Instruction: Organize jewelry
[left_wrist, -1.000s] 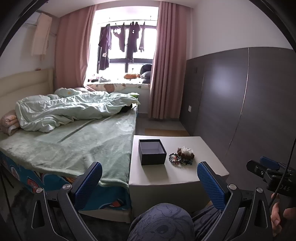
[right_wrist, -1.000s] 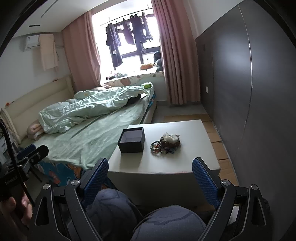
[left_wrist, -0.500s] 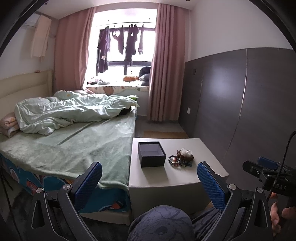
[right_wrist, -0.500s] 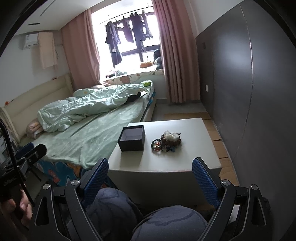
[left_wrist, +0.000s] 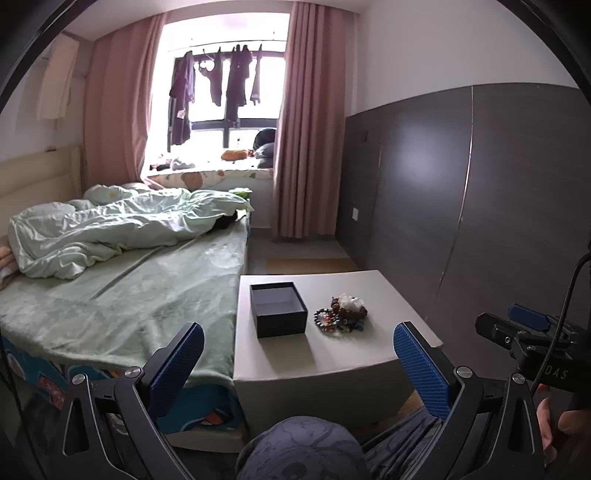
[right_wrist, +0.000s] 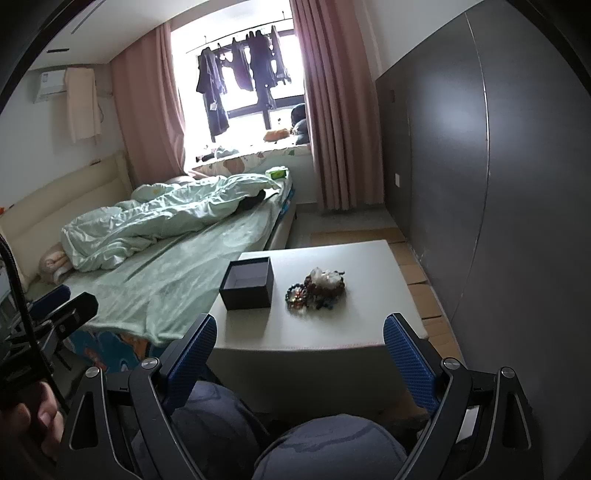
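Note:
An open dark box (left_wrist: 278, 308) (right_wrist: 248, 283) stands on a low white table (left_wrist: 332, 354) (right_wrist: 325, 332). A pile of bead bracelets and other jewelry (left_wrist: 343, 314) (right_wrist: 317, 286) lies just right of the box. My left gripper (left_wrist: 295, 343) is open and empty, held short of the table's near edge. My right gripper (right_wrist: 299, 336) is open and empty, also short of the near edge. Each gripper shows at the edge of the other's view: the right gripper in the left wrist view (left_wrist: 532, 332), the left gripper in the right wrist view (right_wrist: 59, 310).
A bed (left_wrist: 110, 295) with green sheet and rumpled duvet lies left of the table. A dark wall panel (left_wrist: 461, 203) runs along the right. The person's knees (right_wrist: 258, 435) are below the grippers. A window with pink curtains (left_wrist: 221, 92) is at the far end.
Both grippers have risen and tilted slightly; the table, box and jewelry sit lower in each view. Both stay open and empty.

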